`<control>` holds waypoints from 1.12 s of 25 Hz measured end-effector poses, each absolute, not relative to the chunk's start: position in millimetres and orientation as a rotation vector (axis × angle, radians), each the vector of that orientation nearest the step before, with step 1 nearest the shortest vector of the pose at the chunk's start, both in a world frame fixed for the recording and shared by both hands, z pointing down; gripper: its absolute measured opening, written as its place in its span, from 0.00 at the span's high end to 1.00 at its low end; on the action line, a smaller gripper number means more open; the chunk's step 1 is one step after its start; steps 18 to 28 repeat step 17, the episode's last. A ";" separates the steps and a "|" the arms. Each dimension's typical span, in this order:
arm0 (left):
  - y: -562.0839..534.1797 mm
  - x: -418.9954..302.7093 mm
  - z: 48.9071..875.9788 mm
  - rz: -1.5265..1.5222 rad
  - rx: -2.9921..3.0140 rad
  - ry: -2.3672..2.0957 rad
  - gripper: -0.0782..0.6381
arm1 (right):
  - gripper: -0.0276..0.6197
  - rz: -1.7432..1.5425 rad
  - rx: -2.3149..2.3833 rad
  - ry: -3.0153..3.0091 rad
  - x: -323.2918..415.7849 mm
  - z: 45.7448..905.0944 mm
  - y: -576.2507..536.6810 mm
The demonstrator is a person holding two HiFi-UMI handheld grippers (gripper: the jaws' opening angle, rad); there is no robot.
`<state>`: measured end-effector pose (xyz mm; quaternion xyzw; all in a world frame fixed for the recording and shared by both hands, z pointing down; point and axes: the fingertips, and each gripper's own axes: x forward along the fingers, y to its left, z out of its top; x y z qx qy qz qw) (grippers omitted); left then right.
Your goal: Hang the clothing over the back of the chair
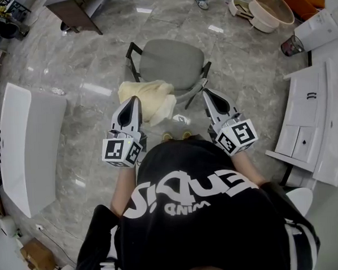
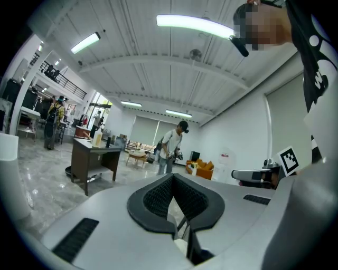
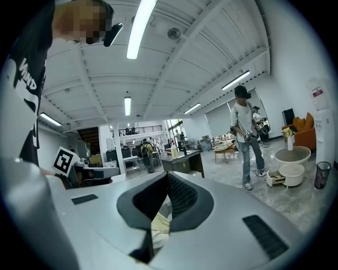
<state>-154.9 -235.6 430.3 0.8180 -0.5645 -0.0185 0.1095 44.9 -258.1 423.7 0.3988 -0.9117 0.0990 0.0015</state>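
Ahead of left gripper (image 1: 135,100) and right gripper (image 1: 206,93), fingers closed on nothing, we list cream clothing (image 1: 153,102) draped on the nearest edge of the chair (image 1: 171,61): already hung, or awaiting pickup.

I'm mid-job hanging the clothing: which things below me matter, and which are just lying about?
For the job:
- clothing
- chair

Lying about:
- white table
- cabinet
- basins
- bin
- box
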 end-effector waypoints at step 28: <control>-232.5 -158.9 432.0 -0.029 2.379 -1.658 0.87 | 0.94 0.319 1.233 -2.848 39.9 424.2 -250.4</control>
